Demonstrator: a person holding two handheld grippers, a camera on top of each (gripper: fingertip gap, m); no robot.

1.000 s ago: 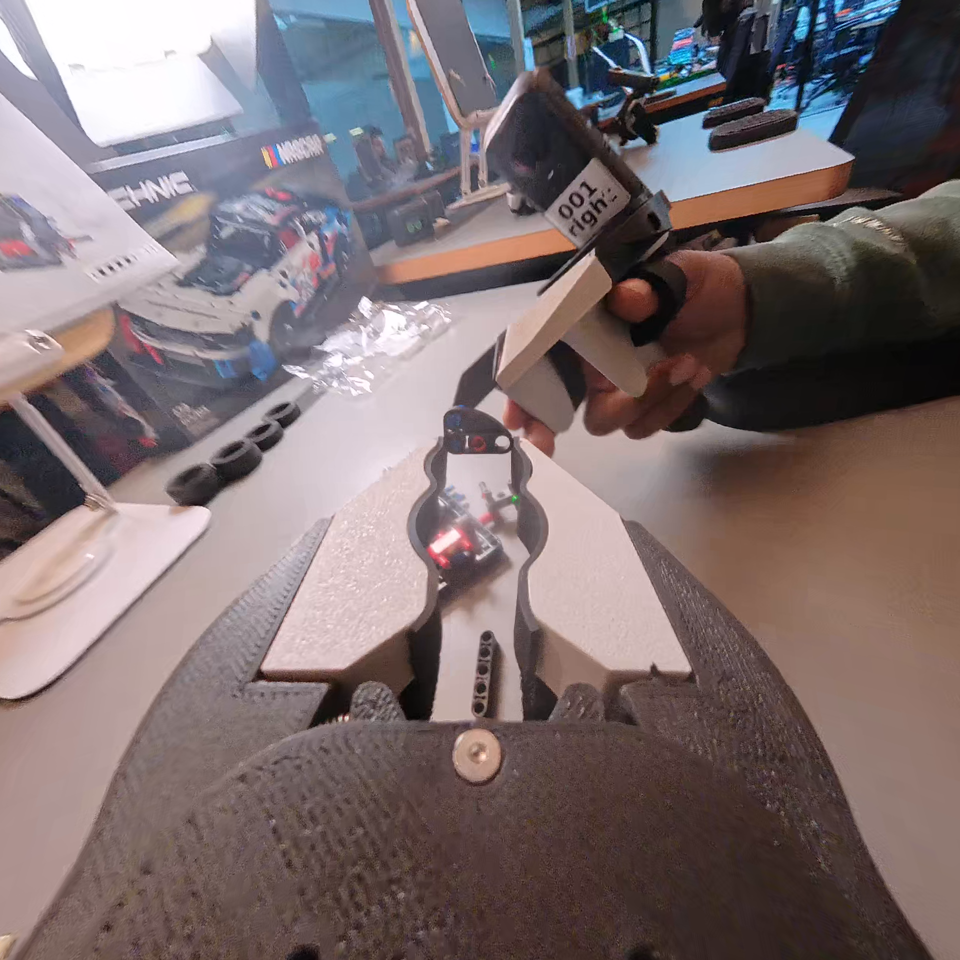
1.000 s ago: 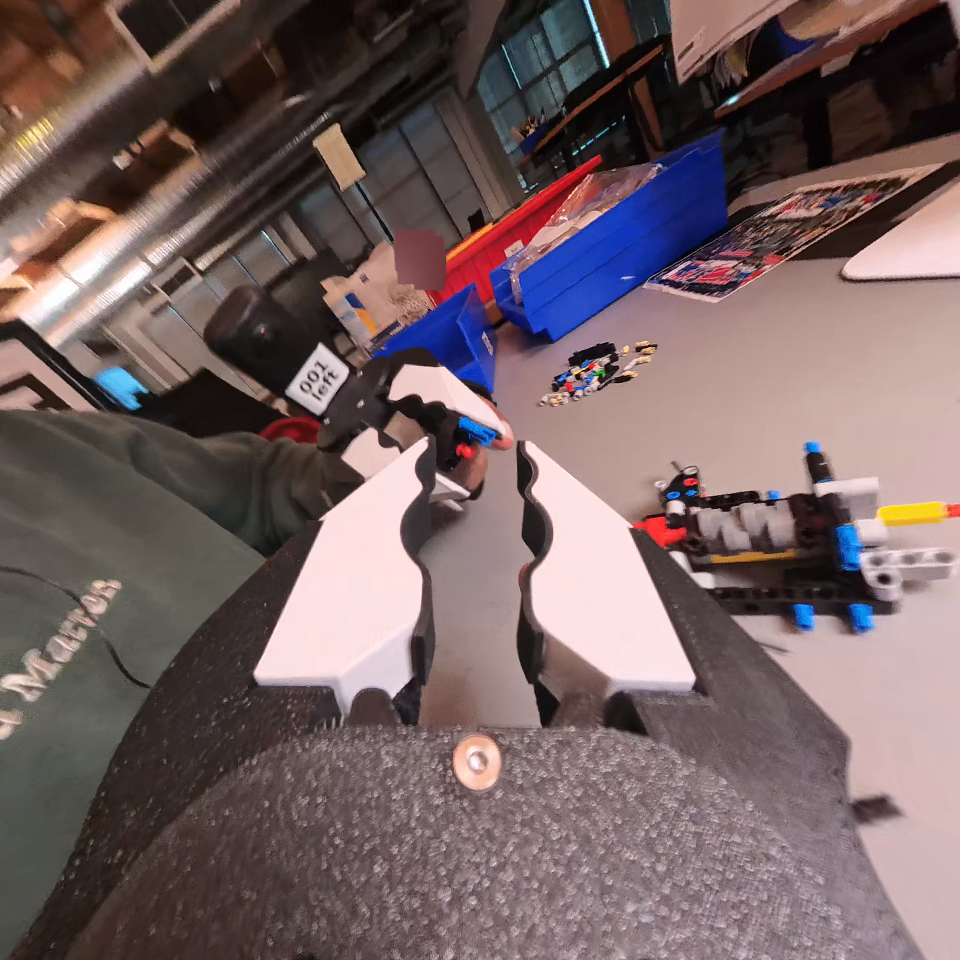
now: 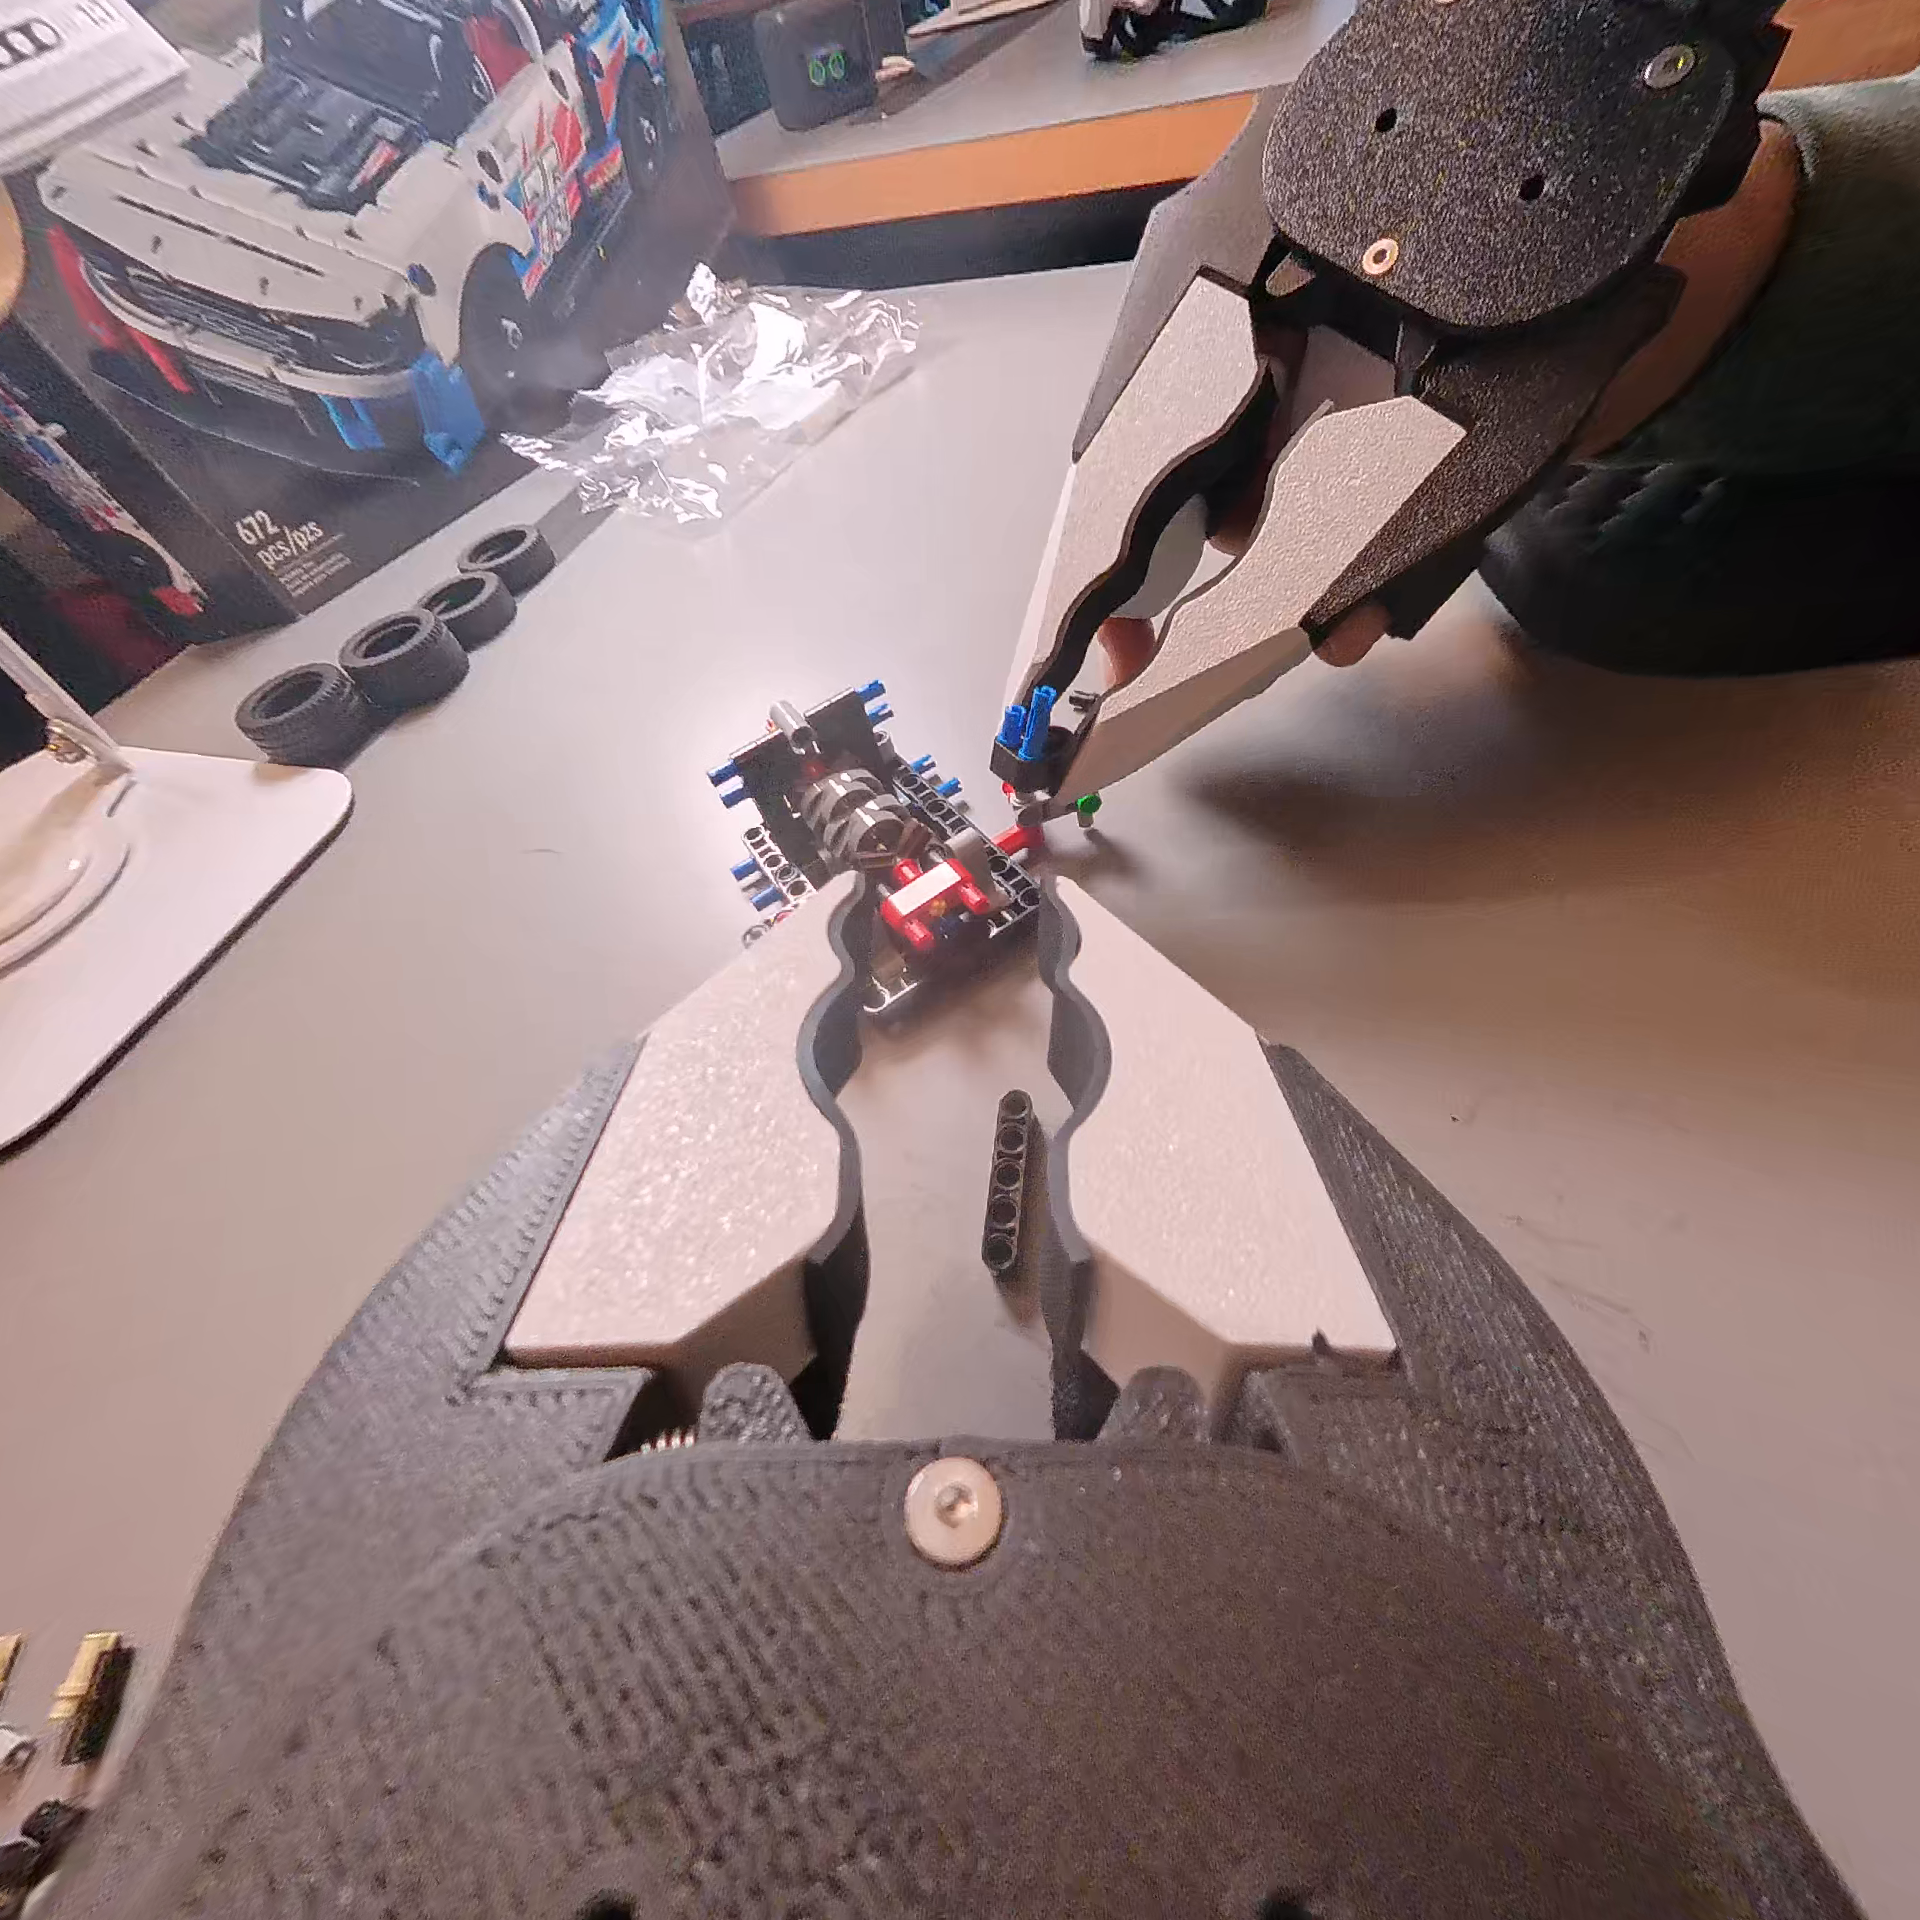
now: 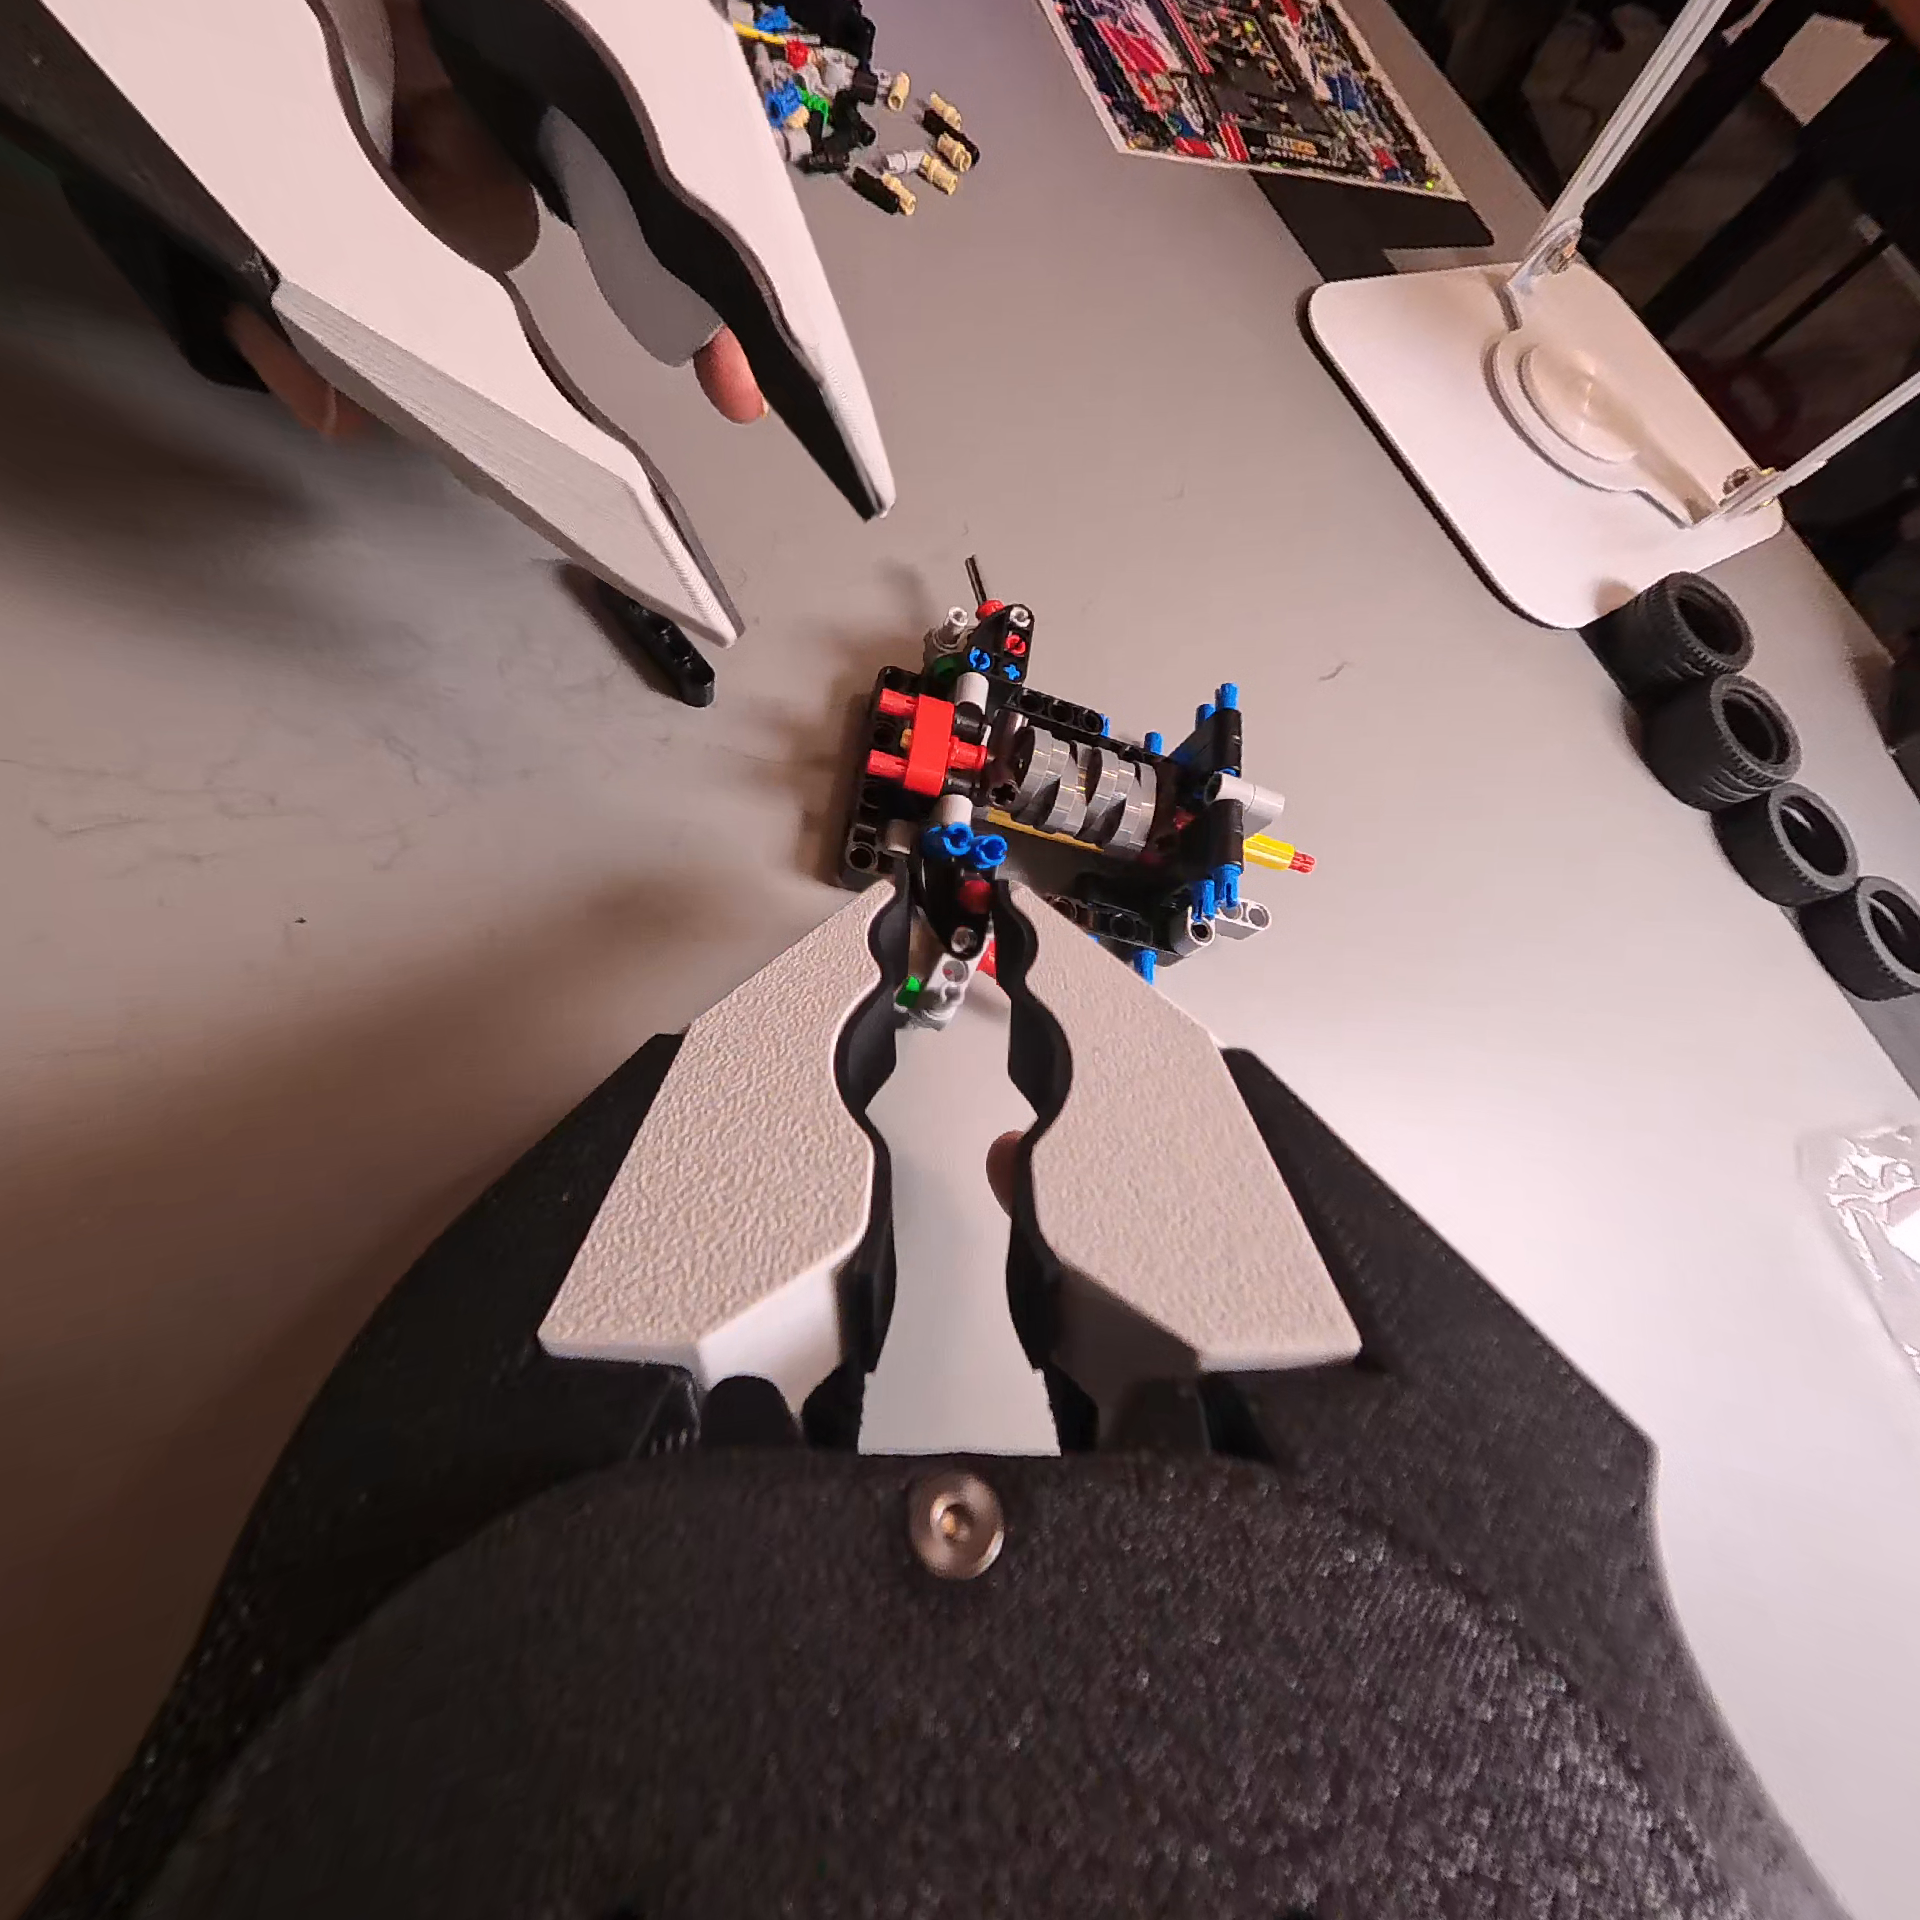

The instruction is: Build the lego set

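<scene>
Two grippers: right gripper point(image 4: 948, 914) clamps a black lego piece point(image 4: 951, 902); left gripper point(image 3: 945, 914) spread, empty.

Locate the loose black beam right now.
The loose black beam lies flat on the table between the open left gripper fingers in the left wrist view, just short of the chassis assembly.

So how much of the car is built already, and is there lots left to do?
Only a small start is done: a chassis block with grey engine parts sits on the table. In hand: the right gripper is pinching a small black piece with blue pins beside its edge. Left to do: the four tyres, a loose black beam and a pile of small parts are all unused.
</scene>
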